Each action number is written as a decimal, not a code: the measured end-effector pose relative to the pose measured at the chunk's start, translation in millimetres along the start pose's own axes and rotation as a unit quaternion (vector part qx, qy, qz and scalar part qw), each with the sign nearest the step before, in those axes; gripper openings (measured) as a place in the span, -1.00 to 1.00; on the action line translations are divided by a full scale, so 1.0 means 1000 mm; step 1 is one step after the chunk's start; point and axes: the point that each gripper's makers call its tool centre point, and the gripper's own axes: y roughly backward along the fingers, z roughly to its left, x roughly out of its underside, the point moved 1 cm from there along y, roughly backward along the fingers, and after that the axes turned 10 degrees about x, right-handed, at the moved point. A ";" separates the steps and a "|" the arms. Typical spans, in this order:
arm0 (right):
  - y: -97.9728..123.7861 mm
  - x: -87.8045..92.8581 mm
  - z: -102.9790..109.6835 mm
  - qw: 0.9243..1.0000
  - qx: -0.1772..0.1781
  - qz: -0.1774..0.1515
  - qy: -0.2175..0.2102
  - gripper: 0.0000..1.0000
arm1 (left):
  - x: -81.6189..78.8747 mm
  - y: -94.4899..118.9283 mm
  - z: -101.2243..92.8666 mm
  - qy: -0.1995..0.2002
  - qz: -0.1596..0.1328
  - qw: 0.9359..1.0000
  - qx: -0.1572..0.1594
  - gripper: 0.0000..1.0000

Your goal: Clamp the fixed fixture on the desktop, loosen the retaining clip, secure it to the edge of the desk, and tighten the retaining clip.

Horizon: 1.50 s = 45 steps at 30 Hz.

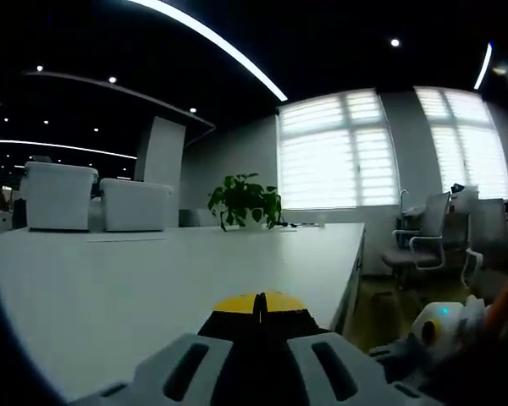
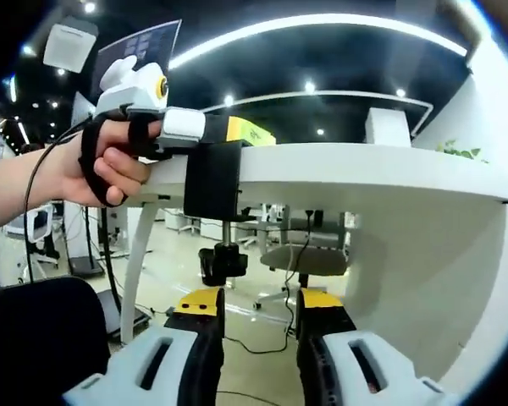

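Tightening comes next, I judge: fixture [image 2: 212, 179] sits over the tabletop [image 2: 364, 162] edge, left claw [image 2: 183, 127] closed on its top, right claw [image 2: 256, 315] wide open just below the screw knob [image 2: 223, 263].

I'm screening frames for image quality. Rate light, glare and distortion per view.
Left gripper view: the blinded windows blow out white, the ceiling is dark, the desk is evenly lit, and the left claw is soft. Right gripper view: the fisheye bows the desk edge; the black clamp is nearly featureless under it.
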 end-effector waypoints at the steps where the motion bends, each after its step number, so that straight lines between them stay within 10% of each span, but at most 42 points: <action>1: 0.000 -0.001 0.004 1.000 -0.015 0.001 -0.004 -0.39 | 0.000 0.000 0.001 0.000 0.000 1.000 0.000 -0.98; 9: -0.004 -0.007 0.041 0.994 -0.103 -0.020 0.043 -0.39 | 0.000 -0.001 0.002 0.001 0.000 1.000 0.001 -0.98; 23: -0.014 -0.033 0.045 0.993 -0.099 -0.050 0.030 -0.43 | -0.001 -0.003 0.006 0.000 0.000 1.000 0.002 -0.98; 45: -0.021 -0.024 0.038 0.994 -0.092 -0.036 0.040 -0.63 | -0.002 -0.006 0.014 -0.004 -0.003 1.000 -0.003 -0.98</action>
